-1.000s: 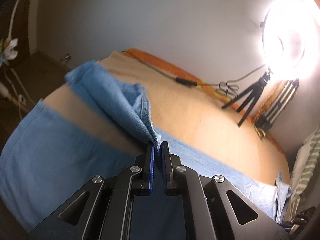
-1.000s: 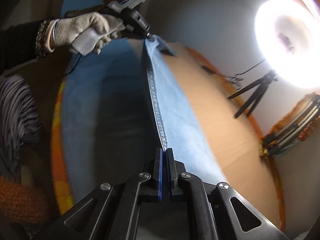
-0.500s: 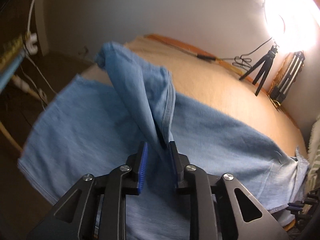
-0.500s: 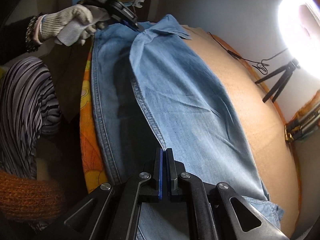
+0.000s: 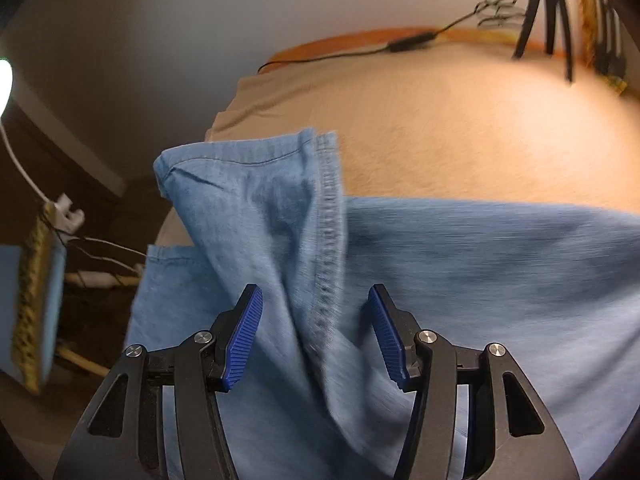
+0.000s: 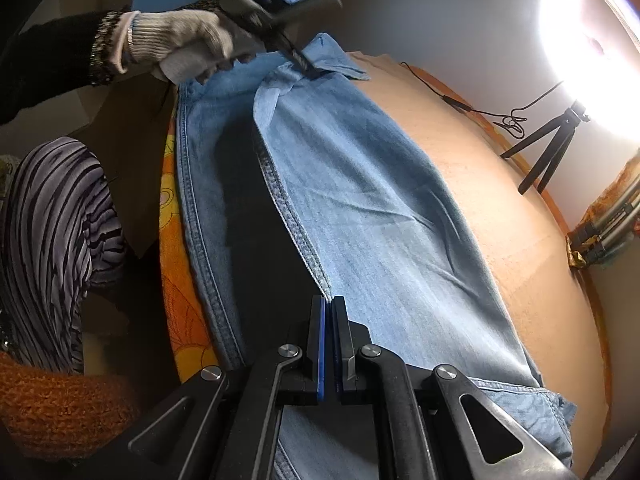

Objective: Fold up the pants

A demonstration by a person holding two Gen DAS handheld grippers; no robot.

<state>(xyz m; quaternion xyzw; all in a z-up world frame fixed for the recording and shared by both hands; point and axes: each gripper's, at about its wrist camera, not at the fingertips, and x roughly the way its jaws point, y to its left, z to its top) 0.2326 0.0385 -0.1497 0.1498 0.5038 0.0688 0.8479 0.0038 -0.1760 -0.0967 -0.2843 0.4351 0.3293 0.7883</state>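
Light blue denim pants [image 6: 360, 208] lie lengthwise on the bed, one leg folded over the other. My right gripper [image 6: 329, 304] is shut on the stitched side seam of the upper leg, close to the camera. At the far end a gloved hand [image 6: 180, 44] holds my left gripper [image 6: 304, 66] over the leg hems. In the left wrist view that gripper [image 5: 314, 296] has its jaws opening. A raised fold of the leg end [image 5: 256, 208] stands loose between the blue pads [image 5: 244, 332], which do not press on it.
A tan cover [image 5: 460, 132] spreads over the bed beyond the pants. A black cable [image 5: 412, 44], a tripod [image 6: 548, 152] and a bright ring light [image 6: 592, 40] stand along the wall. An orange patterned sheet [image 6: 176, 260] and the person's striped clothing [image 6: 52, 240] border the near side.
My left jaws went from shut on the leg end to apart, and the gripper tipped down. The lifted leg came down flat over the other. My right gripper kept its grip.
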